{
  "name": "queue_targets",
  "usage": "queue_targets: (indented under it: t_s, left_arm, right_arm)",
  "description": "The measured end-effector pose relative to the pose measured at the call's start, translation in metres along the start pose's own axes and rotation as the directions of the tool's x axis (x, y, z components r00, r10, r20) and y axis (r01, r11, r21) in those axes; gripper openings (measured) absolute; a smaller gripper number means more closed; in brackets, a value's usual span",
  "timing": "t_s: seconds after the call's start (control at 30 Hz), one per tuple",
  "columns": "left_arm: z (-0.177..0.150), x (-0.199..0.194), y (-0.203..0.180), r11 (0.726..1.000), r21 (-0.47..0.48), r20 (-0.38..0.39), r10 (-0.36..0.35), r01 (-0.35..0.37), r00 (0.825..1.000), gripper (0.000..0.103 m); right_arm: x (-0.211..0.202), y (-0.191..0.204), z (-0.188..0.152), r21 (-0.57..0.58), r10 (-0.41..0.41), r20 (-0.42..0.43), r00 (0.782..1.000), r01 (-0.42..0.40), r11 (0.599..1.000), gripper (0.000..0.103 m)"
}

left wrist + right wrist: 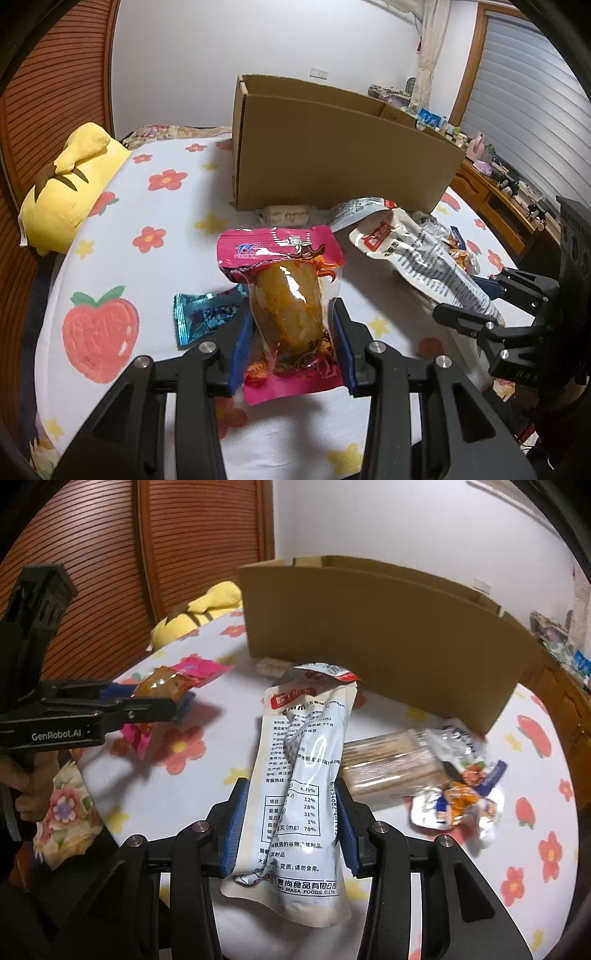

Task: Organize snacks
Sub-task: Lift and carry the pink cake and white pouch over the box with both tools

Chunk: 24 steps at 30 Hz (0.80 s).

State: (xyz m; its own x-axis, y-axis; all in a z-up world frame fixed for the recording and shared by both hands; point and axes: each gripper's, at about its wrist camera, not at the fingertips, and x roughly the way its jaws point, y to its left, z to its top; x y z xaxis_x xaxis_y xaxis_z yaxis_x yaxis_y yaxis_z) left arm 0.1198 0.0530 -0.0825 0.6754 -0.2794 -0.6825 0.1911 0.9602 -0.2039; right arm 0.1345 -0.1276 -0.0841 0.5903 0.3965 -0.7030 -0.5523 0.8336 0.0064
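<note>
Left gripper: your left gripper (291, 332) is clenched on the pink snack packet (286, 291), blue pads pressing both sides of its clear middle; the packet stands nearly upright, lifted off the bed.
Right gripper: your right gripper (290, 825) is clamped around the long white snack pouch (299, 775), gripping its lower half; the pouch rises between the fingers, its red-trimmed top leaning away from you.
Pose: both grippers point toward the cardboard box (332, 155); the left one is held level, side-on in the right wrist view, with your left hand (27, 786) wrapped around its handle.
Bed surface: white bedsheet (155, 206) printed with red flowers, yellow stars and strawberries.
Loose snacks: a teal foil packet (205, 317) lies just behind the left gripper's left finger; a clear pack of pale sticks (391, 764) and a white-and-orange packet (461, 794) lie on the sheet right of the white pouch, touching each other; a small pale packet (288, 214) rests against the foot of the box.
Box: open-topped, standing on the bed beyond the snacks; its contents cannot be seen.
Room: a yellow plush pillow (70, 188) sits at the bed's left edge by a slatted wooden panel (55, 81); a cluttered wooden desk (495, 184) and a window blind (528, 103) lie to the right.
</note>
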Motion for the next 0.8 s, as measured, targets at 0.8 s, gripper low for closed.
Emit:
queue_targets:
  t_s: [0.8]
  left_arm:
    - [0.021, -0.012, -0.031, 0.998, 0.064, 0.049, -0.028, 0.025, 0.998, 0.039]
  right_arm:
    - [-0.041, -0.023, 0.005, 0.04, -0.05, 0.079, 0.996, 0.047, 0.998, 0.044]
